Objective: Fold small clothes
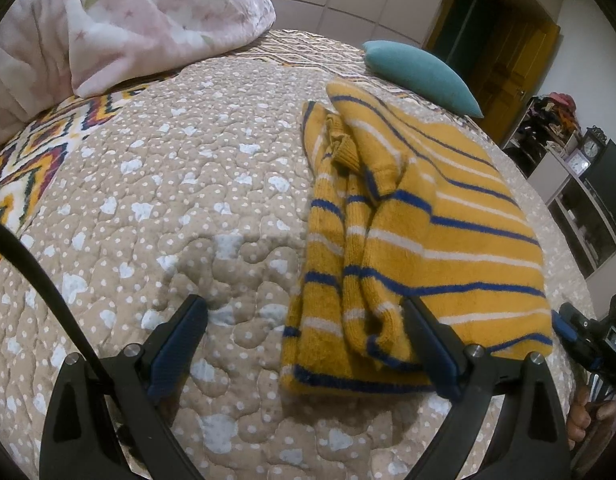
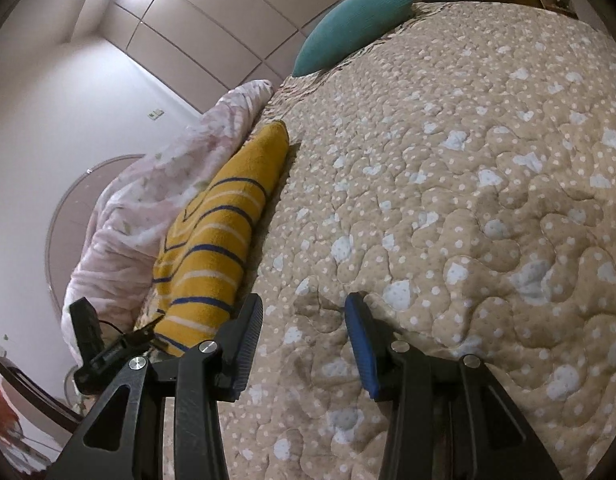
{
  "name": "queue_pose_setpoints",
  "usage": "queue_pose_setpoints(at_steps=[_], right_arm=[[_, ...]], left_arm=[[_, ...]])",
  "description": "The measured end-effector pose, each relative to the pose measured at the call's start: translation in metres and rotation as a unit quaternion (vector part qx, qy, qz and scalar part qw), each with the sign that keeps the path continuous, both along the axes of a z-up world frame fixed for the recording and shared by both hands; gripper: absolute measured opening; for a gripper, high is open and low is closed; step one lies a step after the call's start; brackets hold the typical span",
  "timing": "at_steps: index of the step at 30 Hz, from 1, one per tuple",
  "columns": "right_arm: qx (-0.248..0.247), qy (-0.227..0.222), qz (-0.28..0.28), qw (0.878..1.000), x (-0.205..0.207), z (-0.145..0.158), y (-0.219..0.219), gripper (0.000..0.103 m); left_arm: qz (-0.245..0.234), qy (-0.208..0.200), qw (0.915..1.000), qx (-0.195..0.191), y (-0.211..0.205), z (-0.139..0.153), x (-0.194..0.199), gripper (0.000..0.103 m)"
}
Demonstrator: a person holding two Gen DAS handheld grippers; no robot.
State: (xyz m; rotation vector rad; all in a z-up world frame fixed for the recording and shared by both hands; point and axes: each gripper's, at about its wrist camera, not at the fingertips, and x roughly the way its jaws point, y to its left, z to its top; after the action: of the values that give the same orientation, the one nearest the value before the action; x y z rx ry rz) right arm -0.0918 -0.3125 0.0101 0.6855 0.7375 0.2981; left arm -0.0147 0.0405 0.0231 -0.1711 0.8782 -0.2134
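A small mustard-yellow sweater [image 1: 420, 232] with blue and white stripes lies folded on the quilted bed, sleeves tucked over its left side. My left gripper [image 1: 303, 312] is open and empty, hovering just above the sweater's near left edge, with its right finger over the fabric. In the right wrist view the sweater [image 2: 215, 248] lies at the left, seen edge-on. My right gripper [image 2: 303, 312] is open and empty over bare quilt, to the right of the sweater. The right gripper also shows at the far right of the left wrist view [image 1: 588, 344].
The beige dotted quilt [image 1: 167, 200] covers the bed. A pink floral duvet [image 1: 119, 20] is heaped at the far left. A teal cushion [image 1: 424, 72] lies beyond the sweater. Shelves with clocks [image 1: 580, 160] stand past the bed's right edge.
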Motion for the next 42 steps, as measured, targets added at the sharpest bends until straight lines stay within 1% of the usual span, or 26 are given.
queue_pose_setpoints(at_steps=[3,6,9,14,18,20,22,23,24,26,27,30,32,34,36,37,39,40,42], right_arm=[[-0.013,0.005,-0.007,1.0,0.001,0.001,0.005,0.045],[-0.032,0.005,-0.008,0.999,0.003,0.003,0.012,0.046],[-0.025,0.003,-0.011,1.0,0.003,0.002,0.012,0.046],[-0.009,-0.007,-0.016,1.0,-0.001,-0.001,0.008,0.046],[-0.017,-0.005,-0.022,1.0,-0.003,0.0,0.008,0.046],[-0.044,-0.001,-0.032,0.999,-0.008,0.005,0.015,0.046],[-0.077,0.005,-0.035,0.996,-0.01,0.01,0.025,0.05],[-0.095,0.013,-0.035,0.995,-0.009,0.014,0.03,0.054],[-0.11,0.023,-0.033,0.993,-0.007,0.019,0.035,0.061],[-0.127,0.029,-0.036,0.991,-0.002,0.027,0.041,0.072],[-0.142,0.03,-0.042,0.989,0.0,0.029,0.044,0.073],[-0.213,0.039,-0.054,0.975,0.014,0.033,0.058,0.073],[-0.23,0.053,-0.064,0.97,0.022,0.026,0.061,0.073],[-0.245,0.049,-0.068,0.966,0.023,0.023,0.066,0.076],[-0.271,0.047,-0.059,0.96,0.025,0.022,0.074,0.083],[-0.289,0.051,-0.052,0.955,0.028,0.02,0.08,0.085],[-0.309,0.055,-0.044,0.949,0.03,0.018,0.087,0.09],[-0.318,0.057,-0.041,0.945,0.032,0.017,0.09,0.09],[-0.32,0.056,-0.042,0.945,0.032,0.017,0.09,0.09]], left_arm=[[0.012,-0.001,0.9999,0.009,-0.002,0.001,-0.01,0.097],[0.023,-0.002,0.9997,-0.002,0.001,0.001,-0.022,0.097],[0.027,-0.01,0.9996,0.004,0.0,-0.001,-0.034,0.097],[0.028,-0.01,0.9988,0.039,-0.009,-0.001,-0.035,0.098],[0.028,-0.008,0.9987,0.042,-0.012,-0.001,-0.034,0.098],[0.029,-0.007,0.9985,0.045,-0.013,-0.001,-0.034,0.098],[0.032,-0.007,0.9983,0.049,-0.014,-0.001,-0.034,0.098],[0.033,-0.008,0.9982,0.05,-0.014,-0.001,-0.034,0.098],[0.034,-0.007,0.9981,0.05,-0.014,-0.001,-0.034,0.098],[0.036,-0.007,0.9979,0.053,-0.014,-0.001,-0.035,0.098],[0.037,-0.007,0.9978,0.055,-0.014,-0.001,-0.035,0.098],[0.047,-0.008,0.9968,0.064,-0.016,0.0,-0.039,0.098],[0.056,-0.006,0.9957,0.073,-0.017,0.0,-0.042,0.099],[0.065,-0.007,0.9941,0.087,-0.021,-0.001,-0.046,0.099],[0.072,-0.008,0.9927,0.096,-0.022,-0.001,-0.048,0.099],[0.074,-0.008,0.9922,0.099,-0.022,-0.001,-0.048,0.099],[0.076,-0.007,0.992,0.101,-0.021,-0.001,-0.049,0.099],[0.076,-0.006,0.992,0.101,-0.021,-0.001,-0.048,0.099],[0.076,-0.006,0.9919,0.102,-0.021,-0.001,-0.049,0.1]])
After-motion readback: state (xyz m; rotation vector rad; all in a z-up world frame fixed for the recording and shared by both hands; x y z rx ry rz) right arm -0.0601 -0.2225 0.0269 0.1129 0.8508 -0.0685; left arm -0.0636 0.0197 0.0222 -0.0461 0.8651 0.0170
